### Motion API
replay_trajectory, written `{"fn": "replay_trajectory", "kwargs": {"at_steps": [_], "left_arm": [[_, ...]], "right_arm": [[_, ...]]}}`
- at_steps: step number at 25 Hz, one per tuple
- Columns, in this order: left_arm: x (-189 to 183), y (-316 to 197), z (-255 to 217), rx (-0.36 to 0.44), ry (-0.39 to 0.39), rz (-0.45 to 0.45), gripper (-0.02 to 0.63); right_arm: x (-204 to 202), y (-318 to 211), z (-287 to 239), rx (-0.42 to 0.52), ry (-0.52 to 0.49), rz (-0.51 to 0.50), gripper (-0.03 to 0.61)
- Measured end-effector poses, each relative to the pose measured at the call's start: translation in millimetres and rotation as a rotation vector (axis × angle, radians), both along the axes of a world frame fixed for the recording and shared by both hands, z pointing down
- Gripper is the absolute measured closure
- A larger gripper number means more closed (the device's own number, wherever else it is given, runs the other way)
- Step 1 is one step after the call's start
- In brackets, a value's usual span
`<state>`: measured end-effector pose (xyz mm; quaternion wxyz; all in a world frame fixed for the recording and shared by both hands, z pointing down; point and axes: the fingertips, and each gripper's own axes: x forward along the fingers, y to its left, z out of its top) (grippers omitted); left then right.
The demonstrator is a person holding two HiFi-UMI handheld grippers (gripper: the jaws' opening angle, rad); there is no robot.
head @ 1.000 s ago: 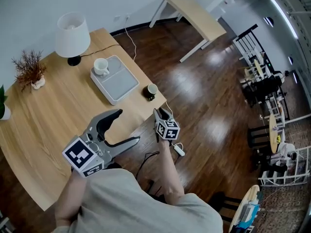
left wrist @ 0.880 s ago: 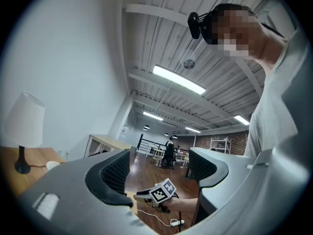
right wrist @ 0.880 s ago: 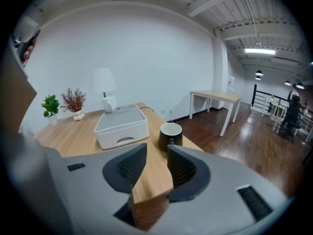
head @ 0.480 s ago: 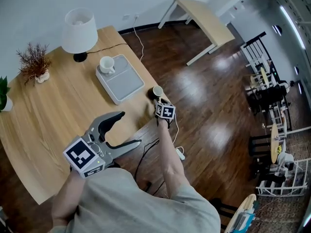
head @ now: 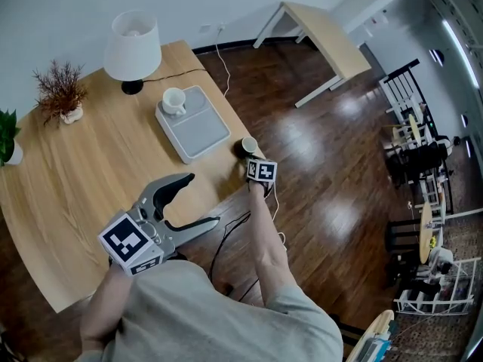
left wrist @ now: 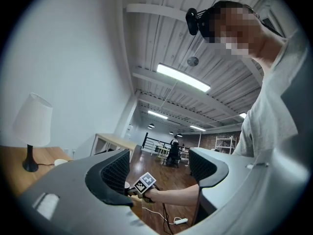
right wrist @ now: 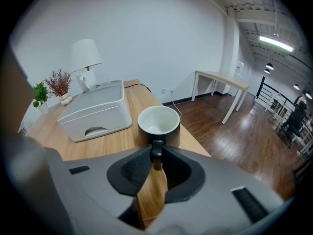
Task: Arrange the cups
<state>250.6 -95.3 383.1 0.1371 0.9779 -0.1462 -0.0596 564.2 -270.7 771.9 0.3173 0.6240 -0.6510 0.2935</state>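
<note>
One white cup (head: 173, 100) on one tray (head: 202, 132); one black cup (head: 247, 146) nearby.

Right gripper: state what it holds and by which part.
The right gripper has just closed its fingers on the black cup, pinching its handle.

The far-left potted plant (head: 6, 130) is running off the head view's edge. In the right gripper view, the tray (right wrist: 98, 116) is hiding the white cup's (right wrist: 87, 82) lower part and the lamp's (right wrist: 85, 54) base.
</note>
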Motion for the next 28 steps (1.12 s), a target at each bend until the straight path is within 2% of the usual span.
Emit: {"fn": "replay_trajectory", "kwargs": {"at_steps": [8,12,17,22,28], "left_arm": [[-3,-4,1,-0.011,0.004,-0.011,0.244],[-5,-6,2,-0.014,0.007,-0.017,0.244],[-10,-9,3,-0.018,0.012,-0.037,0.244],[-22,-10,-1,-0.002,0.006,-0.082,0.244],[-53,-16,3,-0.001,-0.009,-0.177,0.244]], "right_arm": [[-10,6,-38,0.147,-0.111,0.02,0.494],[-21,5,-79,0.251,-0.172,0.018,0.494],[-64,-24,-134,0.384,-0.209,-0.1,0.494],[-122,-83,-134,0.382,-0.184,-0.24,0.494],[-175,-148,-117,0.375,-0.127,-0.319,0.494]]}}
